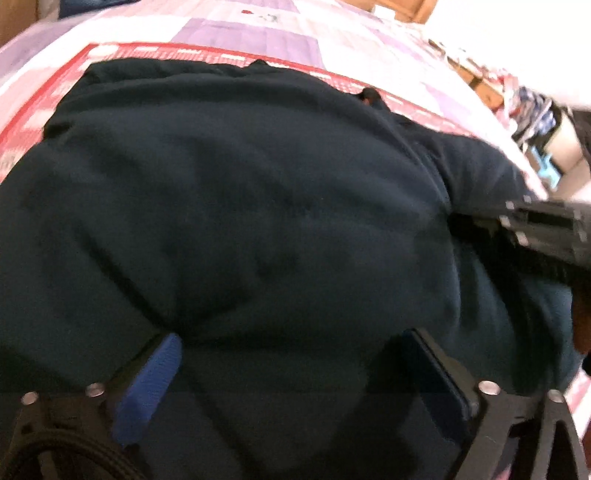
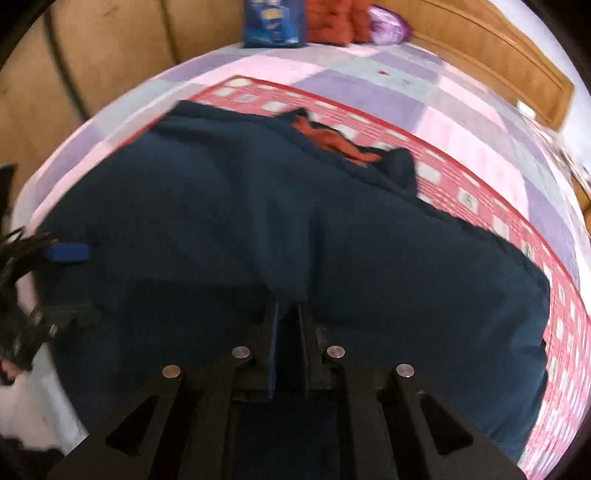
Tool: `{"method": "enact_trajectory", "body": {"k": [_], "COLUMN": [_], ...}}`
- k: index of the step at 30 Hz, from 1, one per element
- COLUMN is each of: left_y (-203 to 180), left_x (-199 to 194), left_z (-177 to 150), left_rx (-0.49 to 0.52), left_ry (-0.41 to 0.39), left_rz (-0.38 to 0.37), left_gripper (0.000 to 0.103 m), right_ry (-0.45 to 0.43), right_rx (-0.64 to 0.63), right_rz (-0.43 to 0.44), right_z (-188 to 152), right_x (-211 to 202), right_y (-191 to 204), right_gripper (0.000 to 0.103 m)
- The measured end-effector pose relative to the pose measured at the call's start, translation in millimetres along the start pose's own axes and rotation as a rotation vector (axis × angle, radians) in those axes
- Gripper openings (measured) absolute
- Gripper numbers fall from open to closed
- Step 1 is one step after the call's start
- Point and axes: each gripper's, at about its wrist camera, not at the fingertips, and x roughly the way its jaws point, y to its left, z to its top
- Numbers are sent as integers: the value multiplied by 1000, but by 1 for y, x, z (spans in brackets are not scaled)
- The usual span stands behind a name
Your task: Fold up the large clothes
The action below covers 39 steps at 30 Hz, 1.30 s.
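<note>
Big dark navy garment (image 1: 240, 206) lies spread over a red-checked cloth (image 2: 476, 195), which sits on a bed w/ a lilac-and-pink patchwork cover (image 2: 436, 107). Taking the garment as the landmark: the left gripper (image 1: 295, 354) hovers over its near edge, jaws wide apart, one blue pad (image 1: 151, 387) on either side, nothing pinched between them. The right gripper (image 2: 288, 332) is also at the garment's near edge, jaws drawn together w/ only a thin slit left; dark fabric bunches right at the tips, but can't tell if any is actually caught. At the garment's far edge an orange-red lining (image 2: 328, 140) peeks out. Beyond the garment, at the bed's far end, stand a blue packet (image 2: 273, 22), an orange knit bundle (image 2: 332, 18) and a purple bag (image 2: 388, 22), all against a wooden headboard (image 2: 491, 44).
</note>
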Motion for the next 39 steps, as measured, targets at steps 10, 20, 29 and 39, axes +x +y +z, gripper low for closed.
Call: {"method": "enact_trajectory", "body": {"k": [10,20,29,39], "left_y": [1,10,107,137], "left_x": [21,90,93,95], "left_z": [65,137,169,173], "left_rx": [-7,116,-69,-139], "left_ry": [-36,33,25,114], "left_rz": [55,140,278,236], "left_gripper": [101,103,103,101], "right_ry": [-3,-43,42,58], "right_rx": [349,336,528,587], "right_rz": [-84,-150,-318,-228], "right_z": [62,30,-8,-16], "right_x": [39,31,33,42], "right_y": [-91,-103,-214,-235], "right_gripper": [6,5,4,4]}}
